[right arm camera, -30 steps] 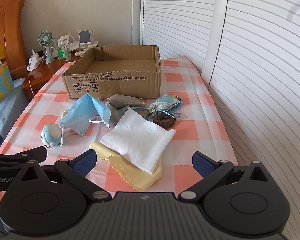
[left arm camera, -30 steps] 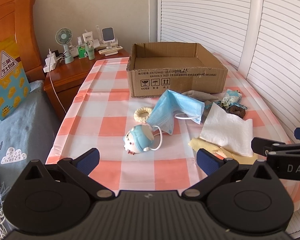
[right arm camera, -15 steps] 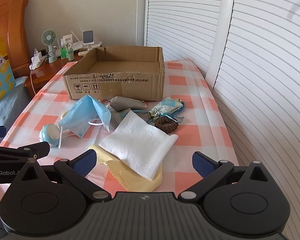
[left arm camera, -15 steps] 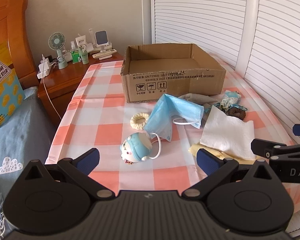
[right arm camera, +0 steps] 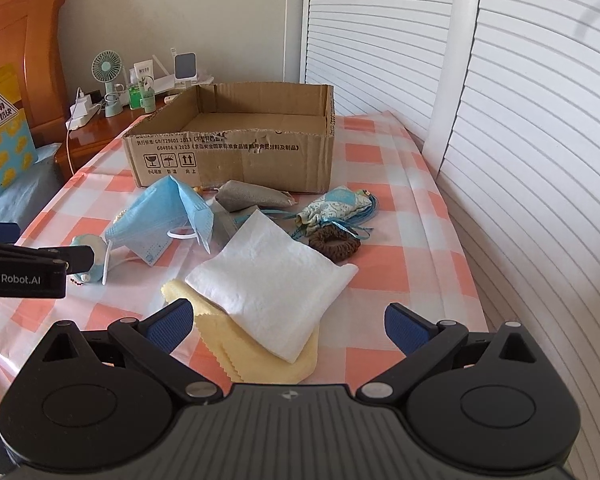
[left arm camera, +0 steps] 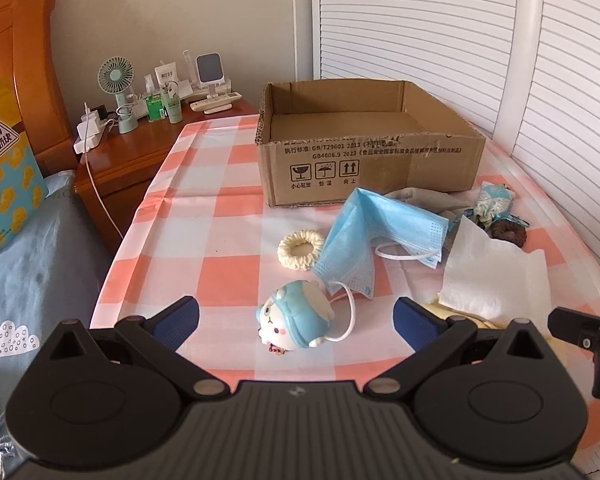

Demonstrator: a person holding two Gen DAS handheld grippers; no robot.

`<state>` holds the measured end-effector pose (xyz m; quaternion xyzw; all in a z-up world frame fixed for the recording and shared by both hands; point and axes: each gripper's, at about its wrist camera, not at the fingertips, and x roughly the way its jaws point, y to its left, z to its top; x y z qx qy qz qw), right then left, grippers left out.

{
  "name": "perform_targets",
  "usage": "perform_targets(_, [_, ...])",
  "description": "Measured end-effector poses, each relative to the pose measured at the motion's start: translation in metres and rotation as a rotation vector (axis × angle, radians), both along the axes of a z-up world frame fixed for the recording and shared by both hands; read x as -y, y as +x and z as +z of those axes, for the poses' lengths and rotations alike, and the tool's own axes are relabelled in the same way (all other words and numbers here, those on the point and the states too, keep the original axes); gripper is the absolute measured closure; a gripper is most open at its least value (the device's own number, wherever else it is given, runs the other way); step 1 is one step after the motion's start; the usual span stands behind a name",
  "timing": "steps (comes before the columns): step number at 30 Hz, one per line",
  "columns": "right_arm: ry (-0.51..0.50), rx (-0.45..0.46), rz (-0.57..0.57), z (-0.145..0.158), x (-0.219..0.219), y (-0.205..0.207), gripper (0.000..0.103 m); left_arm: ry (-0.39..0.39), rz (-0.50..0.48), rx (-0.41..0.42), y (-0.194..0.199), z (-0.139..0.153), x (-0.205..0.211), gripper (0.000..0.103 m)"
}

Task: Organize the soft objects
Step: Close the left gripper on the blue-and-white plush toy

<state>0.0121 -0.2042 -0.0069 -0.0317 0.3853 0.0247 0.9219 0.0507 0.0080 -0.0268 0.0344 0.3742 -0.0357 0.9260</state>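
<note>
Left wrist view: over the last second this camera has drawn in and down on the plush toy [left arm camera: 294,320], which now lies between the spread fingers of the left gripper [left arm camera: 296,316]. The gripper is wide open and holds nothing. The cardboard box [left arm camera: 364,176] is empty, so no sorting has begun. Taking the box as landmark: the blue face mask [left arm camera: 376,232] lies just in front of its near wall, the cream scrunchie [left arm camera: 300,249] in front and to the left beside the mask, and the toy nearer still to the camera, one of the mask's ear loops lying against it. The approach suggests the toy is the first pick.

Right wrist view: this camera has also crept forward a little. The right gripper [right arm camera: 288,322] is open and empty, poised over the white cloth [right arm camera: 272,276], which lies on the yellow cloth [right arm camera: 260,360], both well in front of the box [right arm camera: 236,156]. The grey pouch [right arm camera: 252,200] lies against the box's near wall, the patterned pouch [right arm camera: 336,208] and brown scrunchie [right arm camera: 334,243] in front of its right corner. All lie where they lay on the table [right arm camera: 396,344].
</note>
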Motion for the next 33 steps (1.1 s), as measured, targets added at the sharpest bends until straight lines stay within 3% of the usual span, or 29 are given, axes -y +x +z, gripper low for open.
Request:
perform_targets(17, [-0.021,-0.061,0.010,-0.026,0.009,0.014,0.000,0.039,-0.089,-0.123,0.016,-0.049,-0.008,0.001])
perform_targets(23, [-0.020,-0.064,0.013,-0.030,0.010,0.017,0.000,-0.024,-0.106,-0.156,0.019,-0.057,-0.019,0.000])
perform_targets(29, [-0.023,-0.075,0.004,-0.036,0.015,0.020,0.000,-0.032,-0.128,-0.156,0.022,-0.058,-0.026,0.000])
perform_targets(33, [-0.024,-0.095,-0.006,-0.044,0.022,0.023,0.000,-0.037,-0.163,-0.103,0.016,-0.061,-0.031,0.000])
